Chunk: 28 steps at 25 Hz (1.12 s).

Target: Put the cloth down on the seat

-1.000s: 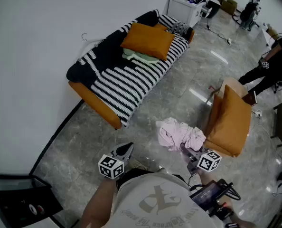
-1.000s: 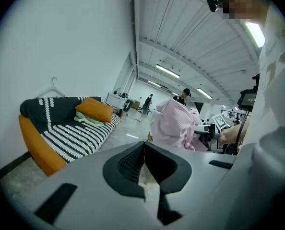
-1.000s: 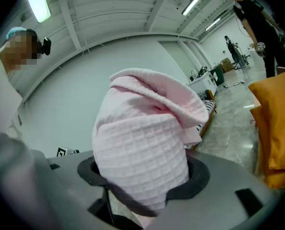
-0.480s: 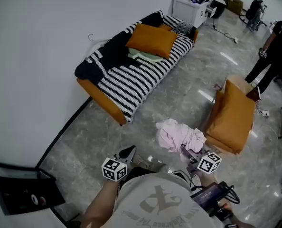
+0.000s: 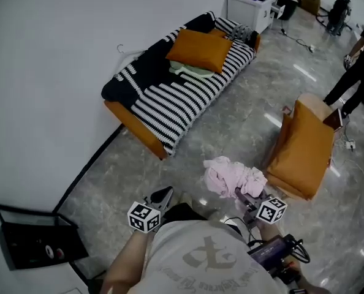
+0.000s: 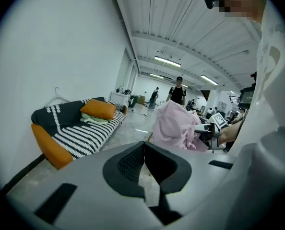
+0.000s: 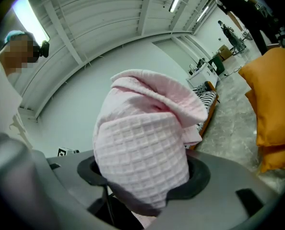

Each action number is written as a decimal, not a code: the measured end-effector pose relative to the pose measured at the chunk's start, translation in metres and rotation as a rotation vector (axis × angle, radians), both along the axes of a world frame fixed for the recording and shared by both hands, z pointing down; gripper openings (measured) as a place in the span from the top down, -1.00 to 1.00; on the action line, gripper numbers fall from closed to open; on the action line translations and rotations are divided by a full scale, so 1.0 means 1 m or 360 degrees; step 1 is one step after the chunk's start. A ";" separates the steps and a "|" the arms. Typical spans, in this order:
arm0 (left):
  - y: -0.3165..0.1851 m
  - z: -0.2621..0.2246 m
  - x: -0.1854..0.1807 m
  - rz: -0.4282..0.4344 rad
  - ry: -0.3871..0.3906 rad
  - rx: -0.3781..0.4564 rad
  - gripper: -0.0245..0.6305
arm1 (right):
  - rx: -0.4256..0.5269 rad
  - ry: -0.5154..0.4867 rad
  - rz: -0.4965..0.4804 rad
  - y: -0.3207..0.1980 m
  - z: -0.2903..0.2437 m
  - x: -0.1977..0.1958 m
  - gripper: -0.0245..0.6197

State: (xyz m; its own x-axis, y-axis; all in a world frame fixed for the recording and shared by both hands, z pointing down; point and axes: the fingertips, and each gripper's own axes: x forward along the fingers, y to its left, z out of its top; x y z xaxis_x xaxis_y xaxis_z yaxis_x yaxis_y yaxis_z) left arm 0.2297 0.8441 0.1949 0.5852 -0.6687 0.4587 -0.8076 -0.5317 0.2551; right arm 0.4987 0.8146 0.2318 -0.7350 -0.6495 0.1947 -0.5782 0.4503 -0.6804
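head view: the right gripper (image 5: 244, 196) carries a bunched pink cloth (image 5: 231, 175) in the air over the grey marble floor (image 5: 231, 121). the cloth hangs between the striped sofa (image 5: 170, 100) and the orange armchair (image 5: 301, 155); it is near the armchair's front corner, well apart from the sofa, and lies on neither seat. the left gripper (image 5: 164, 195) is low at the left, close to the person's shirt (image 5: 200, 259), with nothing in it. on the sofa lie an orange cushion (image 5: 200, 49) and, partly under it, a pale green fabric (image 5: 191, 71). a black case (image 5: 38, 241) stands by the wall at the lower left.

left gripper view: the two dark jaw pads meet at their tips in a closed seam, and nothing sits between them. beyond them the pink cloth (image 6: 173, 126) shows at the right and the sofa (image 6: 80, 133) with its cushion (image 6: 98, 109) at the left. a person (image 6: 178, 92) stands far down the hall.

right gripper view: the jaws are clamped on the waffle-textured cloth (image 7: 142, 143), held apart by the thick bundle, which fills the gap and rises in folds above them. the armchair (image 7: 272, 104) is at the right edge, and a striped end of the sofa (image 7: 207, 98) shows behind the cloth.
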 end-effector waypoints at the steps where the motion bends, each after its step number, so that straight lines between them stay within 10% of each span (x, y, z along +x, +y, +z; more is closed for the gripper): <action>1: -0.003 0.003 -0.003 -0.0019 0.0005 -0.0011 0.88 | 0.0000 0.0003 -0.0002 -0.001 0.001 0.000 -0.08; 13: -0.081 0.039 0.055 0.0238 0.0060 -0.0066 0.88 | -0.0031 0.0088 0.0169 -0.057 0.006 0.032 -0.08; 28: -0.211 0.046 0.043 0.0418 0.0083 -0.0050 0.88 | 0.0014 0.0159 0.0272 -0.168 -0.004 -0.002 -0.08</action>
